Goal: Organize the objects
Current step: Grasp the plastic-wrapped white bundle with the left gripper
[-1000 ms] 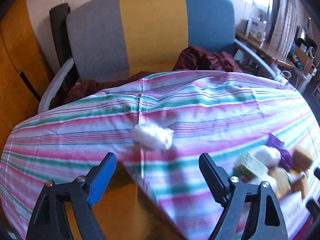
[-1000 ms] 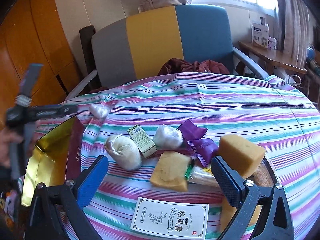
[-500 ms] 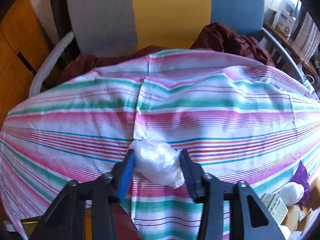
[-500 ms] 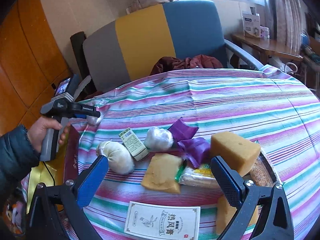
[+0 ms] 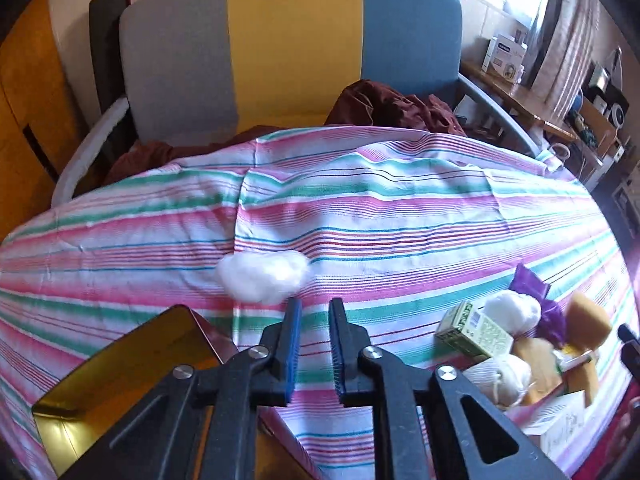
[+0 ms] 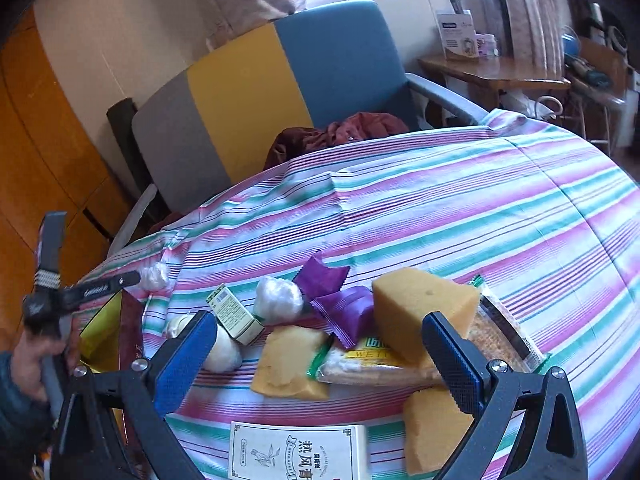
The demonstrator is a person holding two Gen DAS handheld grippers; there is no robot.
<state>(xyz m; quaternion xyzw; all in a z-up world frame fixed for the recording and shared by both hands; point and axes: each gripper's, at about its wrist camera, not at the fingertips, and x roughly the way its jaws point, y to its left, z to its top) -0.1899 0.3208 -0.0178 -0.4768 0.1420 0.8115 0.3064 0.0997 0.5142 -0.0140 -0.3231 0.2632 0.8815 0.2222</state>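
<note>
A small white plastic-wrapped ball (image 5: 262, 276) lies on the striped tablecloth (image 5: 400, 216), just beyond my left gripper (image 5: 316, 308). The left jaws stand nearly together with a narrow gap and hold nothing. The ball also shows in the right wrist view (image 6: 154, 276) by the left gripper's tip (image 6: 132, 279). A gold-lined open box (image 5: 120, 368) sits below left. My right gripper (image 6: 316, 344) is open and empty above a pile: yellow sponge block (image 6: 420, 312), purple packets (image 6: 340, 304), green carton (image 6: 234, 314), white balls (image 6: 278, 300).
A grey, yellow and blue armchair (image 5: 288, 40) with a dark red cloth (image 5: 392, 108) stands behind the table. A white printed box (image 6: 298, 454) lies at the near edge. A wooden side table (image 6: 492, 72) with clutter is at the right.
My left gripper closed around the small white ball, then pulled back; the ball now lies free ahead of the nearly closed jaws. My right gripper moved closer over the pile.
</note>
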